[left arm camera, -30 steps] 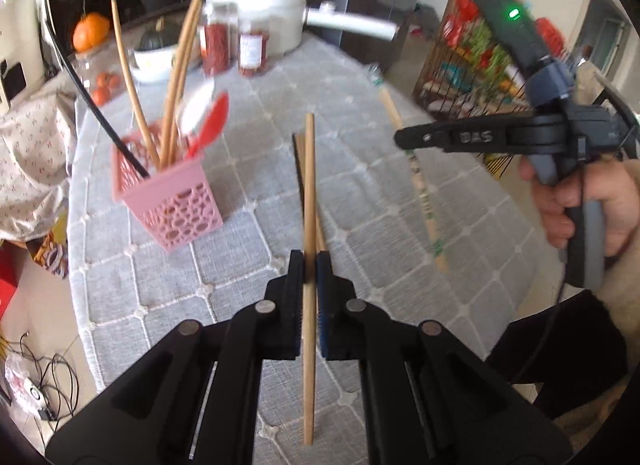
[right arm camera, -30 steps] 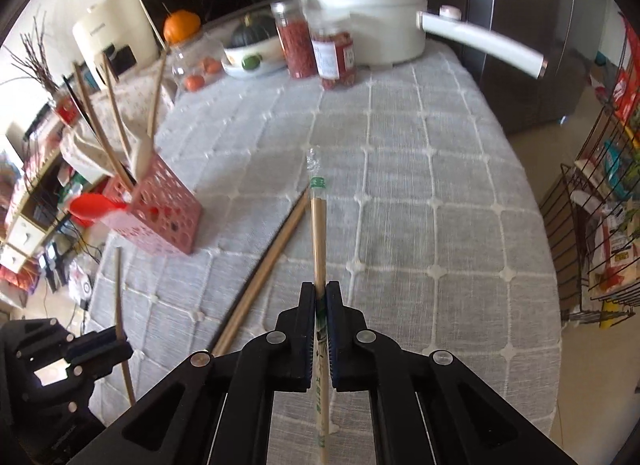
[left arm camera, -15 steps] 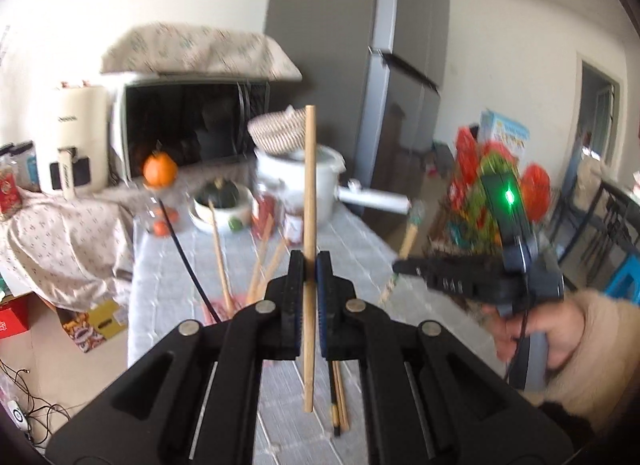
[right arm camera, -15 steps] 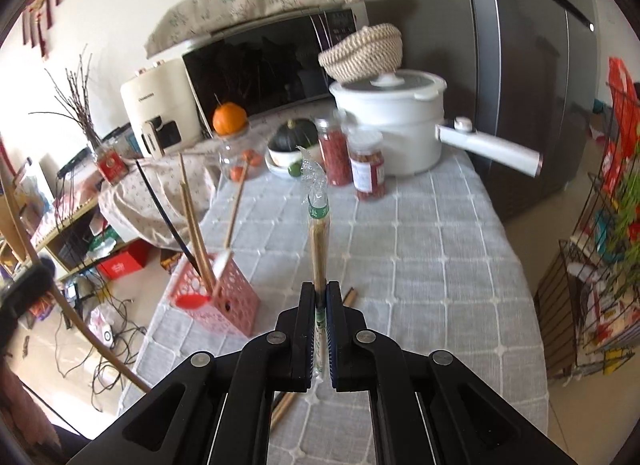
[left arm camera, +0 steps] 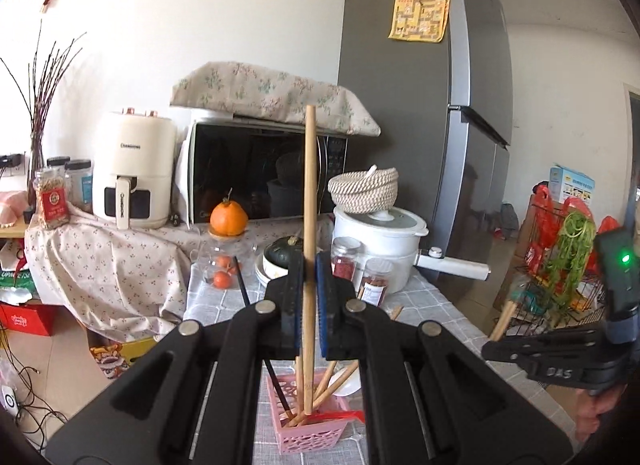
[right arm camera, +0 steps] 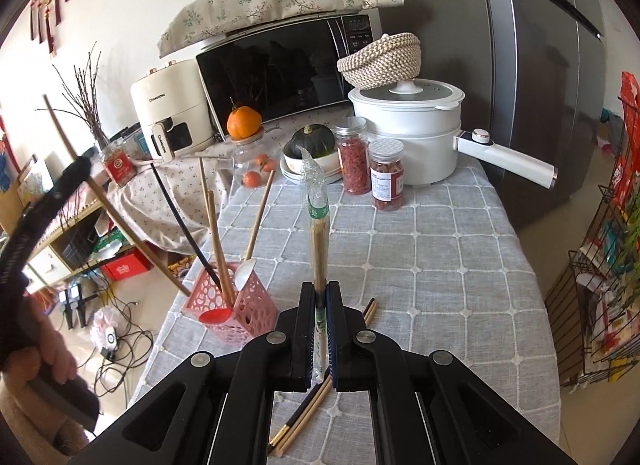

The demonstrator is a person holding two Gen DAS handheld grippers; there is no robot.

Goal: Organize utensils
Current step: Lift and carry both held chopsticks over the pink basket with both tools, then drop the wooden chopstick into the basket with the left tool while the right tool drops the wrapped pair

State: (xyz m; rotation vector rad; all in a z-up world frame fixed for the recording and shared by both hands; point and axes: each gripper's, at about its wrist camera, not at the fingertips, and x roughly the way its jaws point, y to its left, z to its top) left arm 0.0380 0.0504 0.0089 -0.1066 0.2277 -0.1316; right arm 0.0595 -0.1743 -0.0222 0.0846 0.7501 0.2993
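Left gripper: the left gripper is clamped on a plain wooden chopstick, which stands upright between the pads and runs well above and below them.
Chopstick's lower end: in the left wrist view it hangs over the pink basket; whether it touches the utensils inside cannot be told.
Right gripper: the right gripper is clamped on a pair of wrapped chopsticks, whose clear wrapper with a green band sticks up past the jaws, twisted at its tip.
Basket contents: the right wrist view shows the basket near the table's left edge holding several wooden chopsticks, a black chopstick, a white spoon and a red spoon.
Loose pair on cloth: only the right wrist view shows two more chopsticks lying on the grey checked tablecloth under the right gripper, just right of the basket.
Left view only: the right gripper seen from the side at the right edge, with a green light on its body and its wrapped pair angled up.
Right view only: the left gripper as a dark bar at the left edge, with its chopstick slanting down toward the basket and a hand on the handle.
Table's far end: a white pot with a woven basket on its lid, two red-filled jars, a dark squash in a bowl, an orange.
Behind: a microwave under a floral cloth, a cream air fryer and a grey fridge.
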